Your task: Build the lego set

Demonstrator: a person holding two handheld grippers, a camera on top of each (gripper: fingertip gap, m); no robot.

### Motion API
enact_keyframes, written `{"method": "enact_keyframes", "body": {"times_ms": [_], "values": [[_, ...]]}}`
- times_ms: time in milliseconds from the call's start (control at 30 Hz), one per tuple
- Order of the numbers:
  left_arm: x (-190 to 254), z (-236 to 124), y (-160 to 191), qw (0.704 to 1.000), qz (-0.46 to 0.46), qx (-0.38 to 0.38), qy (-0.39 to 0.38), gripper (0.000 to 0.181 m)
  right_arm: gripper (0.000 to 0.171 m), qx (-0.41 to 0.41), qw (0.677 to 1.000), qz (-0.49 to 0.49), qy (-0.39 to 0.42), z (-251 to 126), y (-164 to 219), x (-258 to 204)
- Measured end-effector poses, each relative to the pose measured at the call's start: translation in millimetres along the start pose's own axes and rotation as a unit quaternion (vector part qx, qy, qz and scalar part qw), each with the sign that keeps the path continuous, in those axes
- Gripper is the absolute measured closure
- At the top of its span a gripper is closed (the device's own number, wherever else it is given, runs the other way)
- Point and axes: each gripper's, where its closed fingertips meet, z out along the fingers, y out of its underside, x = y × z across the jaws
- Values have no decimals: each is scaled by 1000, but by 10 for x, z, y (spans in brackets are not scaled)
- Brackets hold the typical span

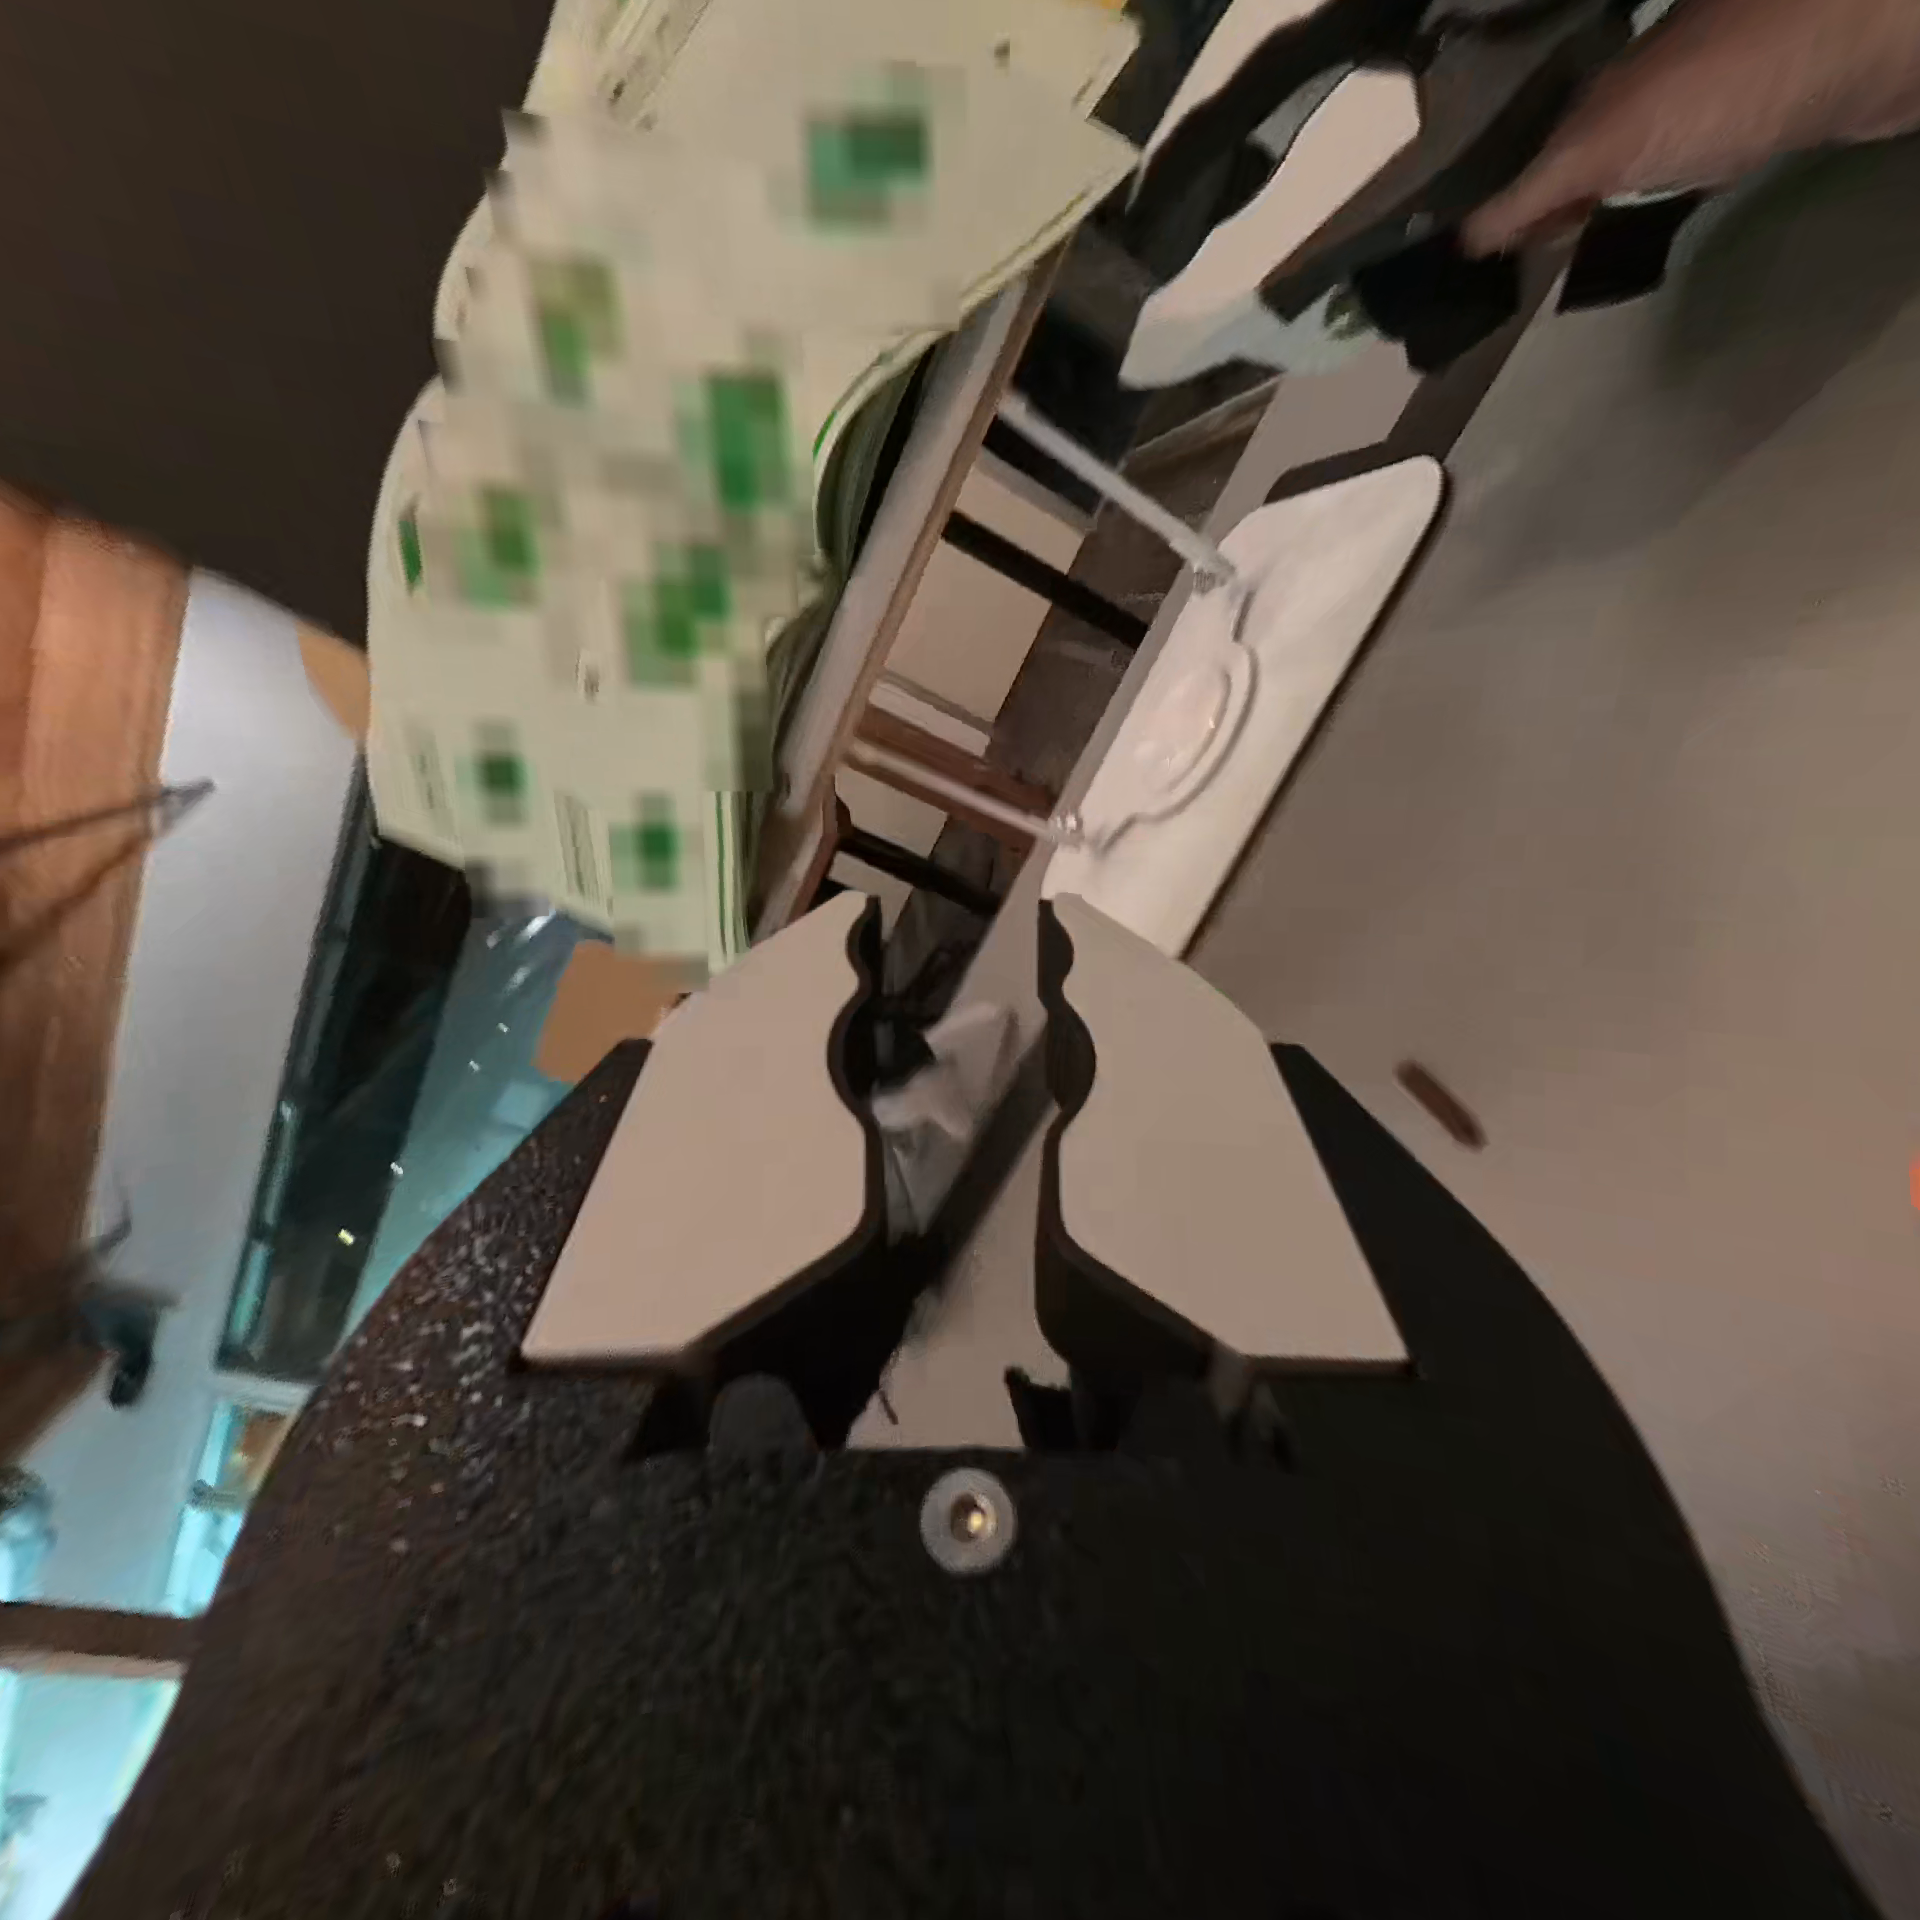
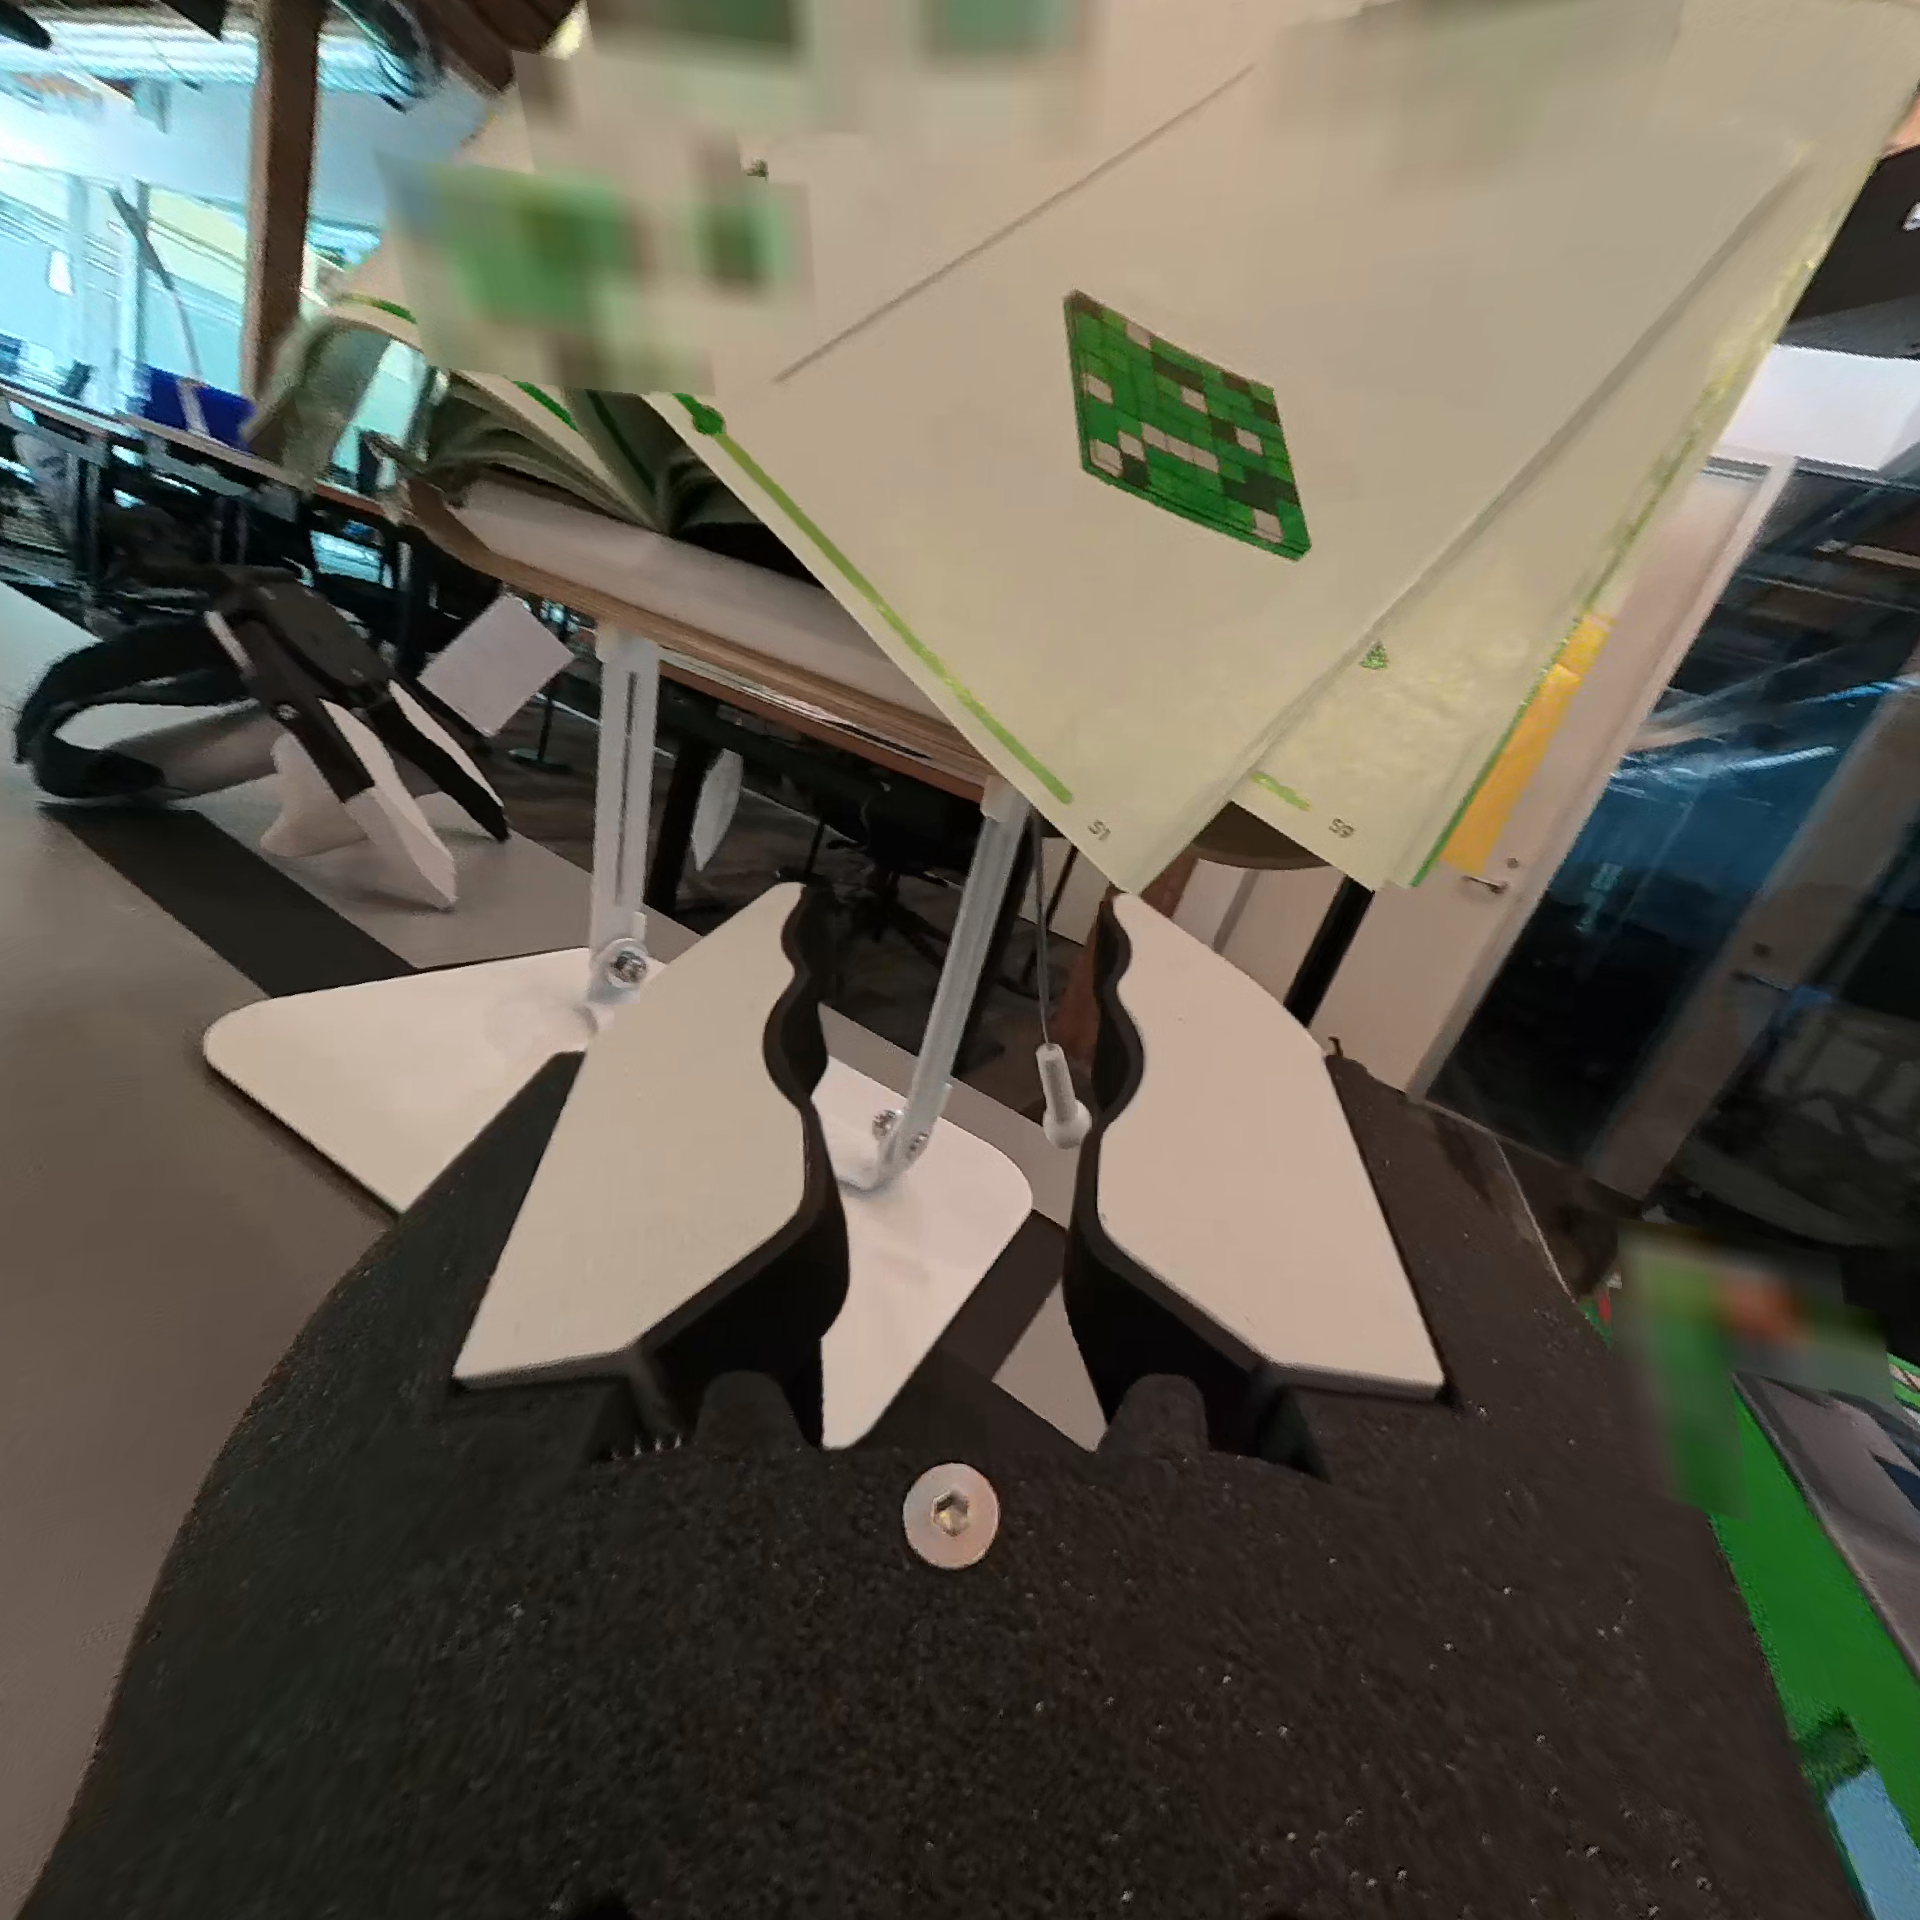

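Note:
No loose bricks show in either view. An open instruction booklet (image 2: 1195, 364) with a green mosaic picture rests on a white stand (image 2: 416, 1060). My right gripper (image 2: 951, 914) is open and empty, low over the grey table, pointing at the stand's legs below the booklet. My left gripper (image 1: 956, 914) is open and empty, tilted sideways, pointing at the side of the stand's base (image 1: 1247, 644) under the booklet (image 1: 644, 468). The left gripper also shows in the right wrist view (image 2: 473, 862), tips down by the table. The right gripper shows blurred in the left wrist view (image 1: 1174, 239).
The grey table (image 2: 104, 1091) has a dark strip across it. A green box (image 2: 1787, 1507) lies at the right edge. A person's hand (image 1: 1714, 114) holds the right gripper. A small white weight (image 2: 1060, 1112) hangs on a cord from the stand. Office furniture stands behind. Left tips to right tips: about 25 cm.

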Motion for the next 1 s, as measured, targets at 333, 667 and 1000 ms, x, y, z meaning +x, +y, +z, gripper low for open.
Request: {"method": "enact_keyframes", "body": {"times_ms": [333, 667, 1000], "values": [[-55, 1241, -810, 963, 264, 9, 62, 181, 114, 44, 998, -20, -29, -69, -174, -136], [206, 1626, -1268, 940, 314, 84, 100, 168, 108, 44, 999, -24, -17, -72, -172, -97], [337, 1809, -1298, 955, 242, 81, 153, 173, 108, 40, 998, -43, -15, -68, -167, -116]]}}
